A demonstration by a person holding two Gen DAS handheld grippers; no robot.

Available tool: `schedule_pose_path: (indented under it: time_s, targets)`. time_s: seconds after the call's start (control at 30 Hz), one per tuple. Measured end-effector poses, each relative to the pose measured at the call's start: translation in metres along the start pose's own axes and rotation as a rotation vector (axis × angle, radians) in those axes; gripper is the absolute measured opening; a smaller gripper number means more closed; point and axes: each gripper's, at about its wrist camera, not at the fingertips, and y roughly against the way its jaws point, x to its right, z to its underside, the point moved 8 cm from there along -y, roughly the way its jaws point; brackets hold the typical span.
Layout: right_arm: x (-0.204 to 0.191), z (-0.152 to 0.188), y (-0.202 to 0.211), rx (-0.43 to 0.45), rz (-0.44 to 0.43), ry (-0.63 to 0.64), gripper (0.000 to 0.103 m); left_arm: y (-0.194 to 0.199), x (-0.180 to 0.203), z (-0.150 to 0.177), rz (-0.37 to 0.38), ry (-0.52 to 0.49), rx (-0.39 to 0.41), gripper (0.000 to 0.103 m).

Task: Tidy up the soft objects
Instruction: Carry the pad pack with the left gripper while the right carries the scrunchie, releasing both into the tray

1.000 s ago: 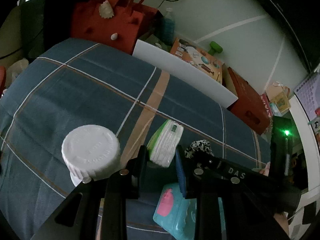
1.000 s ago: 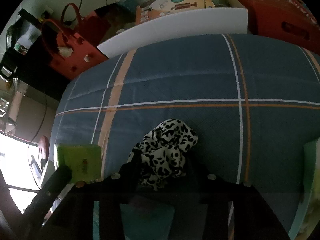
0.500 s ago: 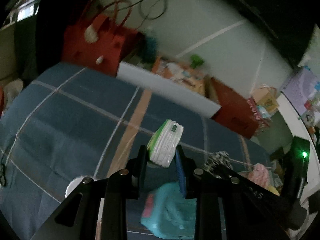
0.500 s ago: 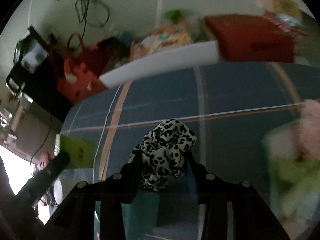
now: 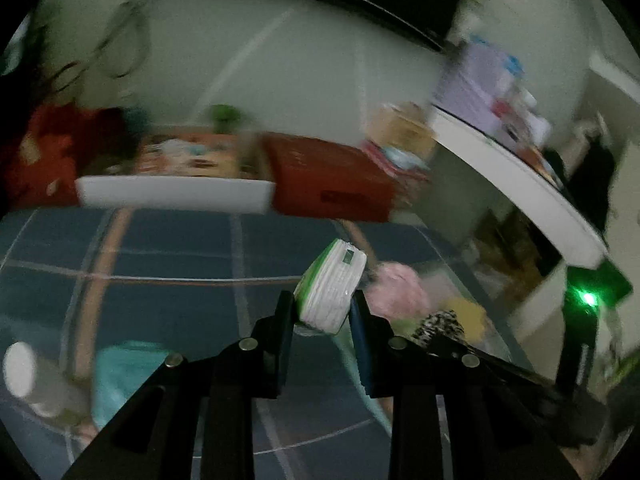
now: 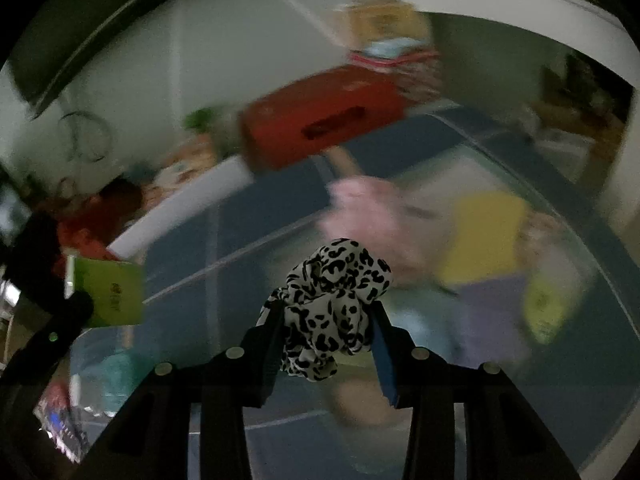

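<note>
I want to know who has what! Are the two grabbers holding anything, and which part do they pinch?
Left gripper pinches the green-and-white tissue pack by its lower end. Right gripper squeezes the leopard-print cloth around its bunched middle.

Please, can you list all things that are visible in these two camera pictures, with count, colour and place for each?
tissue pack: 1, white and green, between the left claw's jaws
scrunchie: 1, black-and-white spotted, between the right claw's jaws
bedcover: 1, blue with white and orange lines, under everything
clear bin: 1, see-through, at the right, holding blurred pink, yellow, lilac and green soft things
red box: 1, beyond the bedcover's far edge
white board: 1, along the far edge
teal pack: 1, on the bedcover, lower left
white jar: 1, far left, blurred
left claw: 1, black, shut on the tissue pack
right claw: 1, black, shut on the scrunchie
</note>
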Motion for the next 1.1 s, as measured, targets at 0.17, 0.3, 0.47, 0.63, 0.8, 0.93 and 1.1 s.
schedule_pose_path:
  time_s: [0.17,0.3,0.47,0.63,0.8,0.93,1.1]
  targets:
    - [0.050,0.003,-0.007,-0.029,0.056,-0.074,0.043,-0.030,0.062,0.022,0.067,-0.129,-0.056,0.029]
    - [0.070,0.005,-0.010,-0.037,0.072,-0.095,0.043,-0.055,0.087,0.039,0.102,-0.170,-0.109,0.028]
    - [0.075,0.009,-0.018,-0.063,0.048,-0.105,0.043,-0.082,0.097,0.061,0.104,-0.196,-0.172,0.026]
    - [0.074,0.009,-0.020,-0.063,0.011,-0.115,0.046,-0.090,0.093,0.073,0.101,-0.172,-0.226,0.027]
    - [0.072,0.007,-0.009,-0.048,0.010,-0.104,0.059,-0.080,0.078,0.068,0.067,-0.126,-0.237,0.042]
    - [0.069,0.004,0.000,-0.029,0.015,-0.093,0.068,-0.070,0.058,0.067,0.020,-0.068,-0.248,0.061]
    - [0.065,0.008,0.005,-0.034,0.047,-0.054,0.081,-0.051,0.023,0.074,-0.081,0.006,-0.262,0.075]
